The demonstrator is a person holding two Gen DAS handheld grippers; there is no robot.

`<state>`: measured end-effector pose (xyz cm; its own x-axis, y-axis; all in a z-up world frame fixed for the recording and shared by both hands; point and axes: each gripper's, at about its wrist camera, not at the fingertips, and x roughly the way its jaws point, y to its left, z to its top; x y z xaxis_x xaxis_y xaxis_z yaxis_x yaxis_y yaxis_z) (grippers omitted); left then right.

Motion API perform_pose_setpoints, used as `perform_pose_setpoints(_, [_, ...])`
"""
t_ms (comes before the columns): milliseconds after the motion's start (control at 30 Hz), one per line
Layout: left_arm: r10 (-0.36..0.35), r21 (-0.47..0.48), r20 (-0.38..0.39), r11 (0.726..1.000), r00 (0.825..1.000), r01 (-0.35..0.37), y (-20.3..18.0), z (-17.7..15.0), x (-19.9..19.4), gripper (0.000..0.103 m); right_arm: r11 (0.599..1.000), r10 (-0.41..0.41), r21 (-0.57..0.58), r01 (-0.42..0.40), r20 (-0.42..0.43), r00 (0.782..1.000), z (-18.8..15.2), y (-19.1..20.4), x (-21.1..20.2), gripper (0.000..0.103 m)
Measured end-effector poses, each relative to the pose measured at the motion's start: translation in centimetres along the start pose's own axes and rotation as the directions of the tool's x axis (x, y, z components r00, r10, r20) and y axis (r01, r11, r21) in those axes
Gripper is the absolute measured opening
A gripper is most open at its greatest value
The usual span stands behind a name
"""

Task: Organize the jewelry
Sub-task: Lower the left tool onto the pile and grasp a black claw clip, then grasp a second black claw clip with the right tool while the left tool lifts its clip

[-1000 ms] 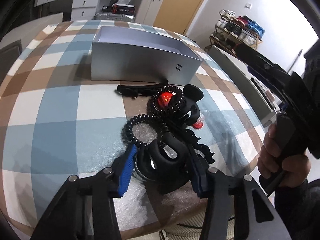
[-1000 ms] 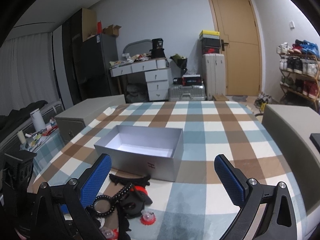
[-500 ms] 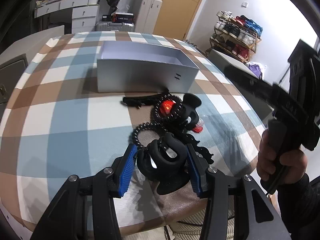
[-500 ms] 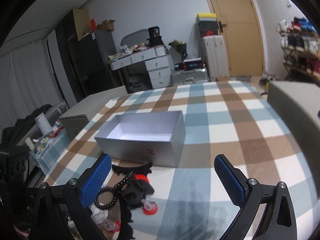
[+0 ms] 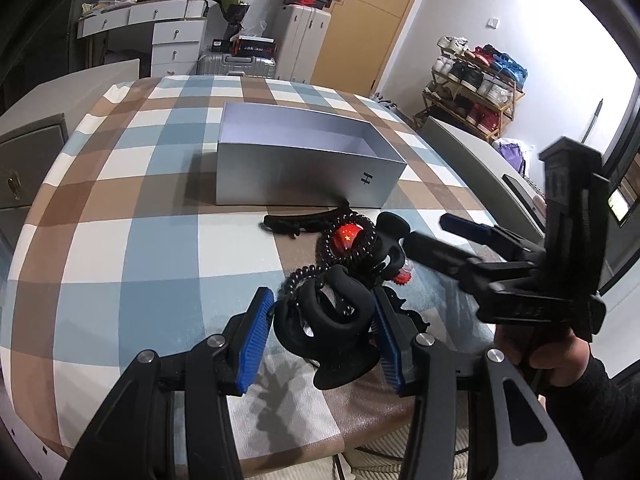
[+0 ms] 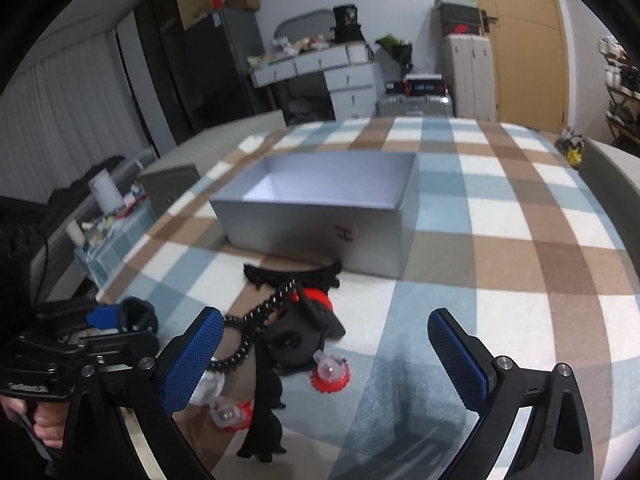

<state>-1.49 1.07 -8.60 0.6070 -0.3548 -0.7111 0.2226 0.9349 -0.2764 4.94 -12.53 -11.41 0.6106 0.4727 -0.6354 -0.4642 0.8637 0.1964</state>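
Observation:
My left gripper is shut on a black claw hair clip, held a little above the checked tablecloth near the front edge; a black coil hair tie touches the clip. Beyond it lies a pile: a red ornament ringed by another coil, a black clip and small red-and-clear clips. An open silver box stands behind the pile. My right gripper hangs open over the pile with nothing between its pads. In the left wrist view the right gripper is beside the pile.
A long black toothed clip lies against the box's front wall. The checked table ends just behind the left gripper. Grey cabinets flank the table; a desk, suitcases and a shoe rack stand farther back.
The left gripper has raised the black claw clip off the cloth. The right gripper has come down and tilted toward the pile, moving in from the right.

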Motion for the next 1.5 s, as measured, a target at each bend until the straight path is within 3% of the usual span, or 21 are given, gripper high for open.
perform_pose_setpoints(367, [-0.015, -0.020, 0.016, 1.000, 1.000, 0.015, 0.5, -0.1, -0.6, 0.043, 0.999, -0.024, -0.047, 0.020, -0.083, 0.996, -0.6, 0.8, 2.1, 0.087])
perform_pose_setpoints(500, [-0.025, -0.022, 0.015, 0.999, 1.000, 0.025, 0.5, -0.2, -0.6, 0.043, 0.998, -0.035, -0.063, 0.030, -0.094, 0.995, -0.5, 1.3, 2.4, 0.077])
perform_pose_setpoints(567, [-0.025, -0.020, 0.016, 0.999, 1.000, 0.026, 0.5, -0.2, -0.7, 0.043, 0.998, -0.028, -0.058, 0.022, -0.113, 0.993, -0.5, 1.3, 2.8, 0.060])
perform_pose_setpoints(633, [-0.023, -0.021, 0.016, 1.000, 1.000, 0.023, 0.5, -0.2, -0.7, 0.043, 0.999, -0.001, -0.040, -0.004, -0.130, 0.991, -0.4, 1.1, 3.1, 0.052])
perform_pose_setpoints(1167, [-0.020, -0.031, 0.006, 0.999, 1.000, 0.021, 0.6, 0.2, -0.6, 0.043, 1.000, 0.007, 0.017, -0.006, -0.070, 0.998, -0.3, -0.3, 1.2, 0.051])
perform_pose_setpoints(1500, [-0.009, -0.016, 0.023, 1.000, 1.000, 0.010, 0.0, 1.3, -0.5, 0.043, 0.989, 0.103, 0.103, -0.105, 0.029, 0.994, 0.7, -1.5, -0.7, 0.051])
